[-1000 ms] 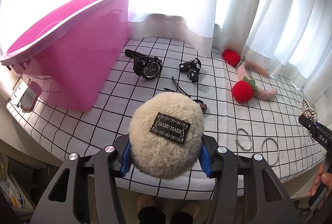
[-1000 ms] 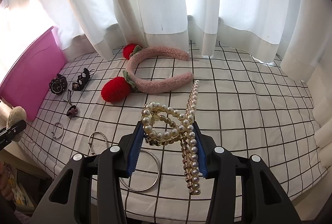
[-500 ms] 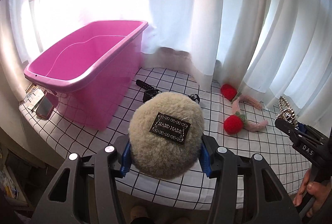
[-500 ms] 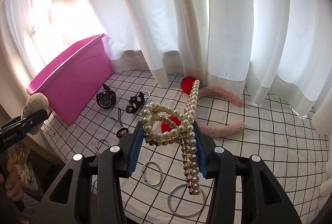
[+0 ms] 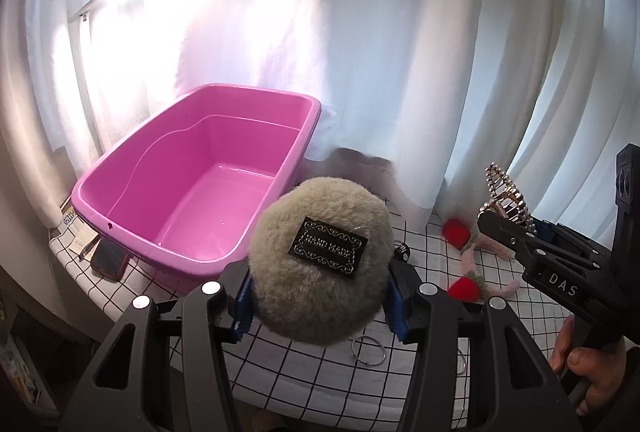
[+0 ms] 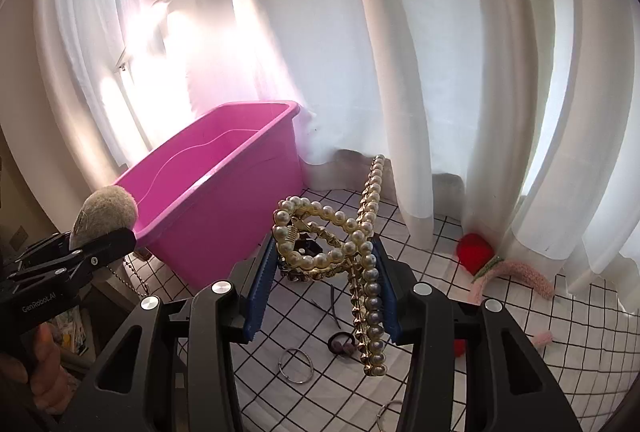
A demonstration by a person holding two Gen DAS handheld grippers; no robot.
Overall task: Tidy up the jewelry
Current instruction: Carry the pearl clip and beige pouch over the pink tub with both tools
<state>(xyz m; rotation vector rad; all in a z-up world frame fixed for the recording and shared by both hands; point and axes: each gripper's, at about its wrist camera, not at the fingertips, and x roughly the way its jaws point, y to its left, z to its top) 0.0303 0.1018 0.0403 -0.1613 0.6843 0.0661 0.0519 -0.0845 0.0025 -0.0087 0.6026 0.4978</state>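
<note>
My left gripper [image 5: 320,300] is shut on a beige fluffy pom-pom [image 5: 320,264] with a black label, held above the table in front of the empty pink tub [image 5: 200,188]. The pom-pom also shows in the right wrist view [image 6: 104,210]. My right gripper [image 6: 324,288] is shut on a gold pearl hair claw [image 6: 348,244], held in the air to the right of the pink tub [image 6: 224,188]. The claw also shows in the left wrist view [image 5: 506,198].
On the checked tablecloth [image 6: 500,360] lie a pink headband with red strawberries [image 6: 508,272], metal rings [image 6: 296,366], a dark hair tie [image 6: 342,344] and a black hair clip. A phone [image 5: 109,258] lies left of the tub. White curtains hang behind.
Both grippers have risen and swung left toward the pink tub, each still holding its item. The tub's inside has come into view.
</note>
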